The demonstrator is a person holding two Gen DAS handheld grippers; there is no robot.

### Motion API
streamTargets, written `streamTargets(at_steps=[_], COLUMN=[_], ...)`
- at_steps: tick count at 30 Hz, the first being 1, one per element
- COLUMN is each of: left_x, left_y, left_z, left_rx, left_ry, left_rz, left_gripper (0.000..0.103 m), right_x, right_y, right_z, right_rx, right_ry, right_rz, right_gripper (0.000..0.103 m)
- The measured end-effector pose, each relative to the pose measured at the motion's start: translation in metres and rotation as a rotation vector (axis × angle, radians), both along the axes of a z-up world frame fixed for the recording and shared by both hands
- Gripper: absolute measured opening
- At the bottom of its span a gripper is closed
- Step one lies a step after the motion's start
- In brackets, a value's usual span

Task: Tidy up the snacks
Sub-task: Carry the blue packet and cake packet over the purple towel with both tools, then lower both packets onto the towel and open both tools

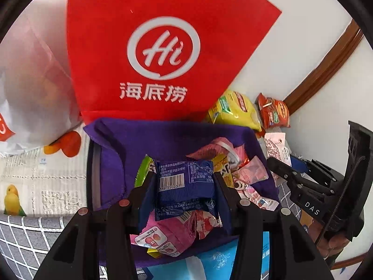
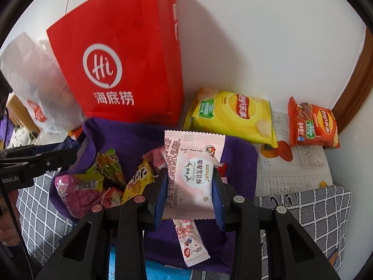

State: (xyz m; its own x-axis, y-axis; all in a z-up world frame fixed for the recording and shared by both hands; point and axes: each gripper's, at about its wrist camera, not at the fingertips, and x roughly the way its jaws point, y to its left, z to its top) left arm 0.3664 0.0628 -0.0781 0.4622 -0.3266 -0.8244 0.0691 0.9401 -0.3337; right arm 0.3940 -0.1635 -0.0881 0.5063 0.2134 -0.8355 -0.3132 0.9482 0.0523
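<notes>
Left wrist view: the left gripper [image 1: 184, 186] clamps a blue packet [image 1: 185, 184] between its pads, above the purple bin [image 1: 130, 140] full of snacks. Behind the bin stands a red bag [image 1: 163, 53], with a white bag [image 1: 35, 88] to its left. Right wrist view: the right gripper [image 2: 190, 182] grips a pink packet [image 2: 193, 175] over the same bin. A yellow chip bag [image 2: 233, 116] and an orange chip bag [image 2: 312, 123] lie against the wall, outside the bin.
</notes>
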Motion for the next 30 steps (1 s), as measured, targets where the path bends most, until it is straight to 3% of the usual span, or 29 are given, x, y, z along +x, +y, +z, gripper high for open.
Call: streamTargets(at_steps=[14,30], left_x=[0.004,0.004], left_y=[-0.020,-0.023], left_z=[-0.020,-0.020], left_rx=[0.033,0.037], left_ry=[0.057,0.045], left_rz=[-0.034,-0.041], left_gripper=[0.047,0.051], right_x=[0.010,0.009], right_y=[-0.001,0.009], right_z=[-0.023,-0.035], right_rx=[-0.010,-0.055], right_ry=[0.074,0.098], right_rz=[-0.024,0.007], right_gripper=[0.035,0.036])
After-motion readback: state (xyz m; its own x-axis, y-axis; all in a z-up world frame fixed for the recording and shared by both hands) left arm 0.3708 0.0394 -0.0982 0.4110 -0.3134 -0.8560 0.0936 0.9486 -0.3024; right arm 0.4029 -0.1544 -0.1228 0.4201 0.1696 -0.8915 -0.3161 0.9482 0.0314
